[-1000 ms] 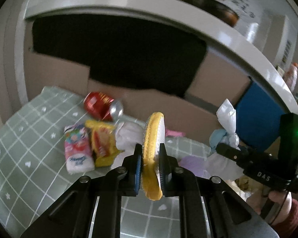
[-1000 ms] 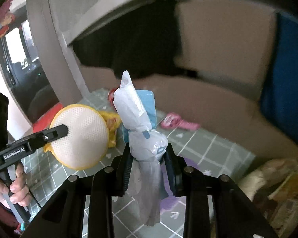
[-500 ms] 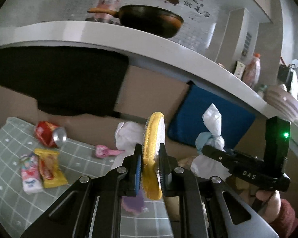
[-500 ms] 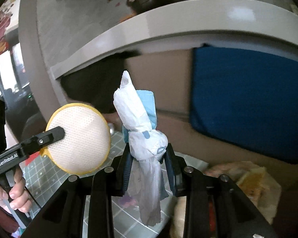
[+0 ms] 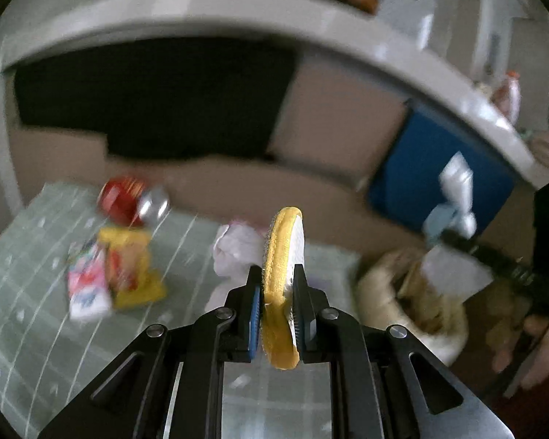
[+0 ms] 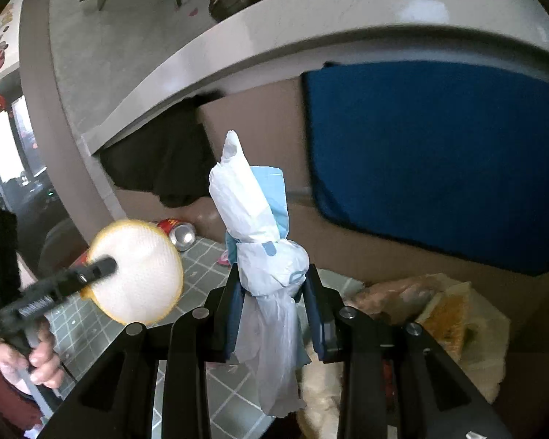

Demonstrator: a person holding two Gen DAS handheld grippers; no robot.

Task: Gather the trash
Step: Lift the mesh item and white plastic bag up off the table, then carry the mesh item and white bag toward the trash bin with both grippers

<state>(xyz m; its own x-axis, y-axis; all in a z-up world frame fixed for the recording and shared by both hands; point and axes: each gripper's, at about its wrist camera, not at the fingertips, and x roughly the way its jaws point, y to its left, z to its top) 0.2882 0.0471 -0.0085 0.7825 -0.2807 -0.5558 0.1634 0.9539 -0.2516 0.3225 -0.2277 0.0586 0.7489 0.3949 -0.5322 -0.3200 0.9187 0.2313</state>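
My left gripper (image 5: 277, 292) is shut on a round yellow-rimmed white sponge pad (image 5: 283, 256), held edge-on above the green checked mat (image 5: 36, 292); the pad also shows in the right wrist view (image 6: 139, 274). My right gripper (image 6: 272, 292) is shut on a knotted white and light-blue plastic bag (image 6: 260, 237), which also shows in the left wrist view (image 5: 454, 197). A crumpled beige trash bag (image 6: 439, 307) lies open low at the right, just beyond the right gripper, also seen in the left wrist view (image 5: 413, 292).
On the mat lie a red soda can (image 5: 128, 201), a yellow snack wrapper (image 5: 131, 267), a pink-white tissue pack (image 5: 88, 285) and a crumpled white tissue (image 5: 234, 252). A white counter (image 5: 238, 11) overhangs cardboard panels (image 5: 340, 124) and a blue panel (image 6: 439, 153).
The left gripper with the pad has swung back left and down toward the mat; its view is blurred. The right gripper still holds the knotted bag, now nearer the beige trash bag.
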